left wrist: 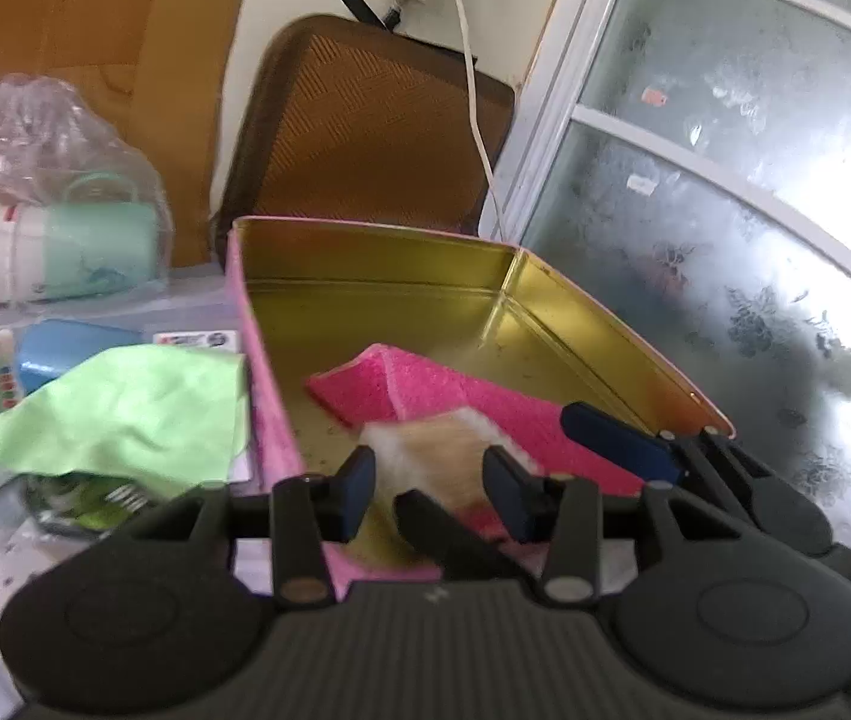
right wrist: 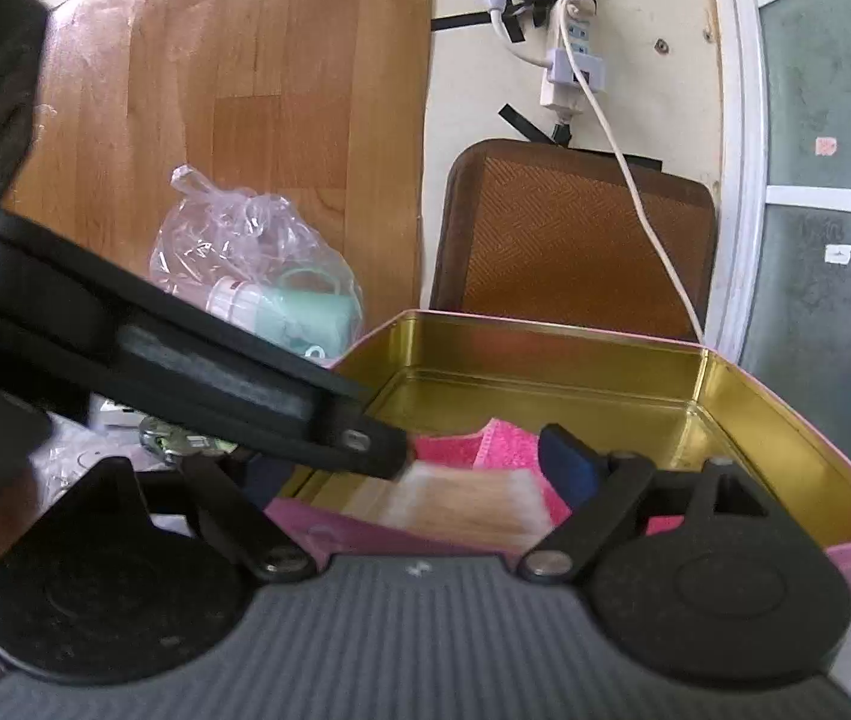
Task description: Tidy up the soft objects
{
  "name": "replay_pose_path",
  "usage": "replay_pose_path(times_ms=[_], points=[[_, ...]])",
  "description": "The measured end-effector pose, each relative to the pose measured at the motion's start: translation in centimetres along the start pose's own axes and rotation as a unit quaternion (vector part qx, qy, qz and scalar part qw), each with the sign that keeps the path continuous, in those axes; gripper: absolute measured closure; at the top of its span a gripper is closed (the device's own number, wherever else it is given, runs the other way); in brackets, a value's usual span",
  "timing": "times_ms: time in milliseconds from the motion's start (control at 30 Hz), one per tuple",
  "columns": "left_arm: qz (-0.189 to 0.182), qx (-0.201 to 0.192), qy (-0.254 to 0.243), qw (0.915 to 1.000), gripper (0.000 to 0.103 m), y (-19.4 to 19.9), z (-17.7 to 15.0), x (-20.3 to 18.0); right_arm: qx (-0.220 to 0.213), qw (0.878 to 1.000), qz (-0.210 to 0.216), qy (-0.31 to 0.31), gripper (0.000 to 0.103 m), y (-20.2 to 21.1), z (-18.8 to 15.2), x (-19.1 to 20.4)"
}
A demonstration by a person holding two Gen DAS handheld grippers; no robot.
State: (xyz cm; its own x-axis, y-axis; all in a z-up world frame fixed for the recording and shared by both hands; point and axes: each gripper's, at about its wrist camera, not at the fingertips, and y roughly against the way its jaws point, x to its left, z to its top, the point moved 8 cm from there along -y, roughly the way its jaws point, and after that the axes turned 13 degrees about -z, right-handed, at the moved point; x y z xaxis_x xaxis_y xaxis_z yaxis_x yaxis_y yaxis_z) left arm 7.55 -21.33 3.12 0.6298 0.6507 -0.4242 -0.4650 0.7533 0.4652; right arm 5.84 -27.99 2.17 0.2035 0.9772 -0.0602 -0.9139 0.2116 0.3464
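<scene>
2 cloths are seen in the pink tin (left wrist: pixel 269 420): a pink cloth (left wrist: pixel 425 387) and a white-tan pad (left wrist: pixel 431 456), pinched by the left gripper (left wrist: pixel 431 480); the right gripper (right wrist: pixel 419 468) fingers are spread, holding nothing.

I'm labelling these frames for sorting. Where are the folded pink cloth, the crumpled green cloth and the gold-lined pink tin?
Folded pink cloth (left wrist: pixel 425 381), left wrist view, upper fold.
Crumpled green cloth (left wrist: pixel 125 408), left wrist view, centre.
Gold-lined pink tin (right wrist: pixel 545 348), right wrist view, inner back wall.

Pink tin (left wrist: pixel 269 420) gold inside, pink cloth (left wrist: pixel 425 387), seemingly tan-white pad (left wrist: pixel 437 450).
</scene>
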Motion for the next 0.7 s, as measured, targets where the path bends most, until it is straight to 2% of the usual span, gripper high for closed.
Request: replay_pose_path(times_ms=[33,67,133,200,267,333,400,500,600,667,700], points=[[-0.004,-0.011,0.003,0.9999,0.063,1.1,0.0,0.2,-0.004,1.0,-0.004,-0.005,0.014,0.7,0.0,-0.2],[-0.016,-0.028,0.008,0.9995,0.059,2.7,-0.1,0.5,-0.008,1.0,-0.001,-0.011,0.014,0.9,0.1,-0.2],[-0.003,-0.066,0.023,0.9976,0.056,6.4,-0.5,2.2,-0.023,0.999,0.014,-0.017,0.015,2.2,0.3,0.6],[0.031,-0.096,0.04,0.9941,0.056,9.9,-1.4,5.0,-0.046,0.998,0.035,-0.012,0.017,3.2,1.1,2.2],[0.082,-0.11,0.065,0.9883,0.056,12.9,-3.1,8.7,-0.052,0.997,0.061,0.011,0.026,3.6,1.6,4.5],[0.141,-0.106,0.088,0.9804,0.057,15.0,-4.9,12.3,-0.043,0.994,0.077,0.067,0.031,2.9,1.9,7.6],[0.181,-0.102,0.113,0.9717,0.057,16.5,-6.7,15.1,-0.039,0.986,0.073,0.146,0.031,1.1,2.4,10.4],[0.202,-0.104,0.128,0.9654,0.057,17.6,-8.5,17.3,0.014,0.965,0.082,0.247,0.031,-3.4,3.1,13.5],[0.181,-0.123,0.14,0.9656,0.056,18.2,-8.4,17.6,0.105,0.955,0.086,0.263,0.027,-7.7,4.2,14.8],[0.178,-0.128,0.132,0.9667,0.056,18.1,-8.2,17.4,0.165,0.946,0.077,0.267,0.017,-10.6,4.8,15.4],[0.172,-0.127,0.13,0.9682,0.056,18.1,-8.1,17.3,0.189,0.941,0.076,0.271,0.017,-11.5,4.6,15.6]])
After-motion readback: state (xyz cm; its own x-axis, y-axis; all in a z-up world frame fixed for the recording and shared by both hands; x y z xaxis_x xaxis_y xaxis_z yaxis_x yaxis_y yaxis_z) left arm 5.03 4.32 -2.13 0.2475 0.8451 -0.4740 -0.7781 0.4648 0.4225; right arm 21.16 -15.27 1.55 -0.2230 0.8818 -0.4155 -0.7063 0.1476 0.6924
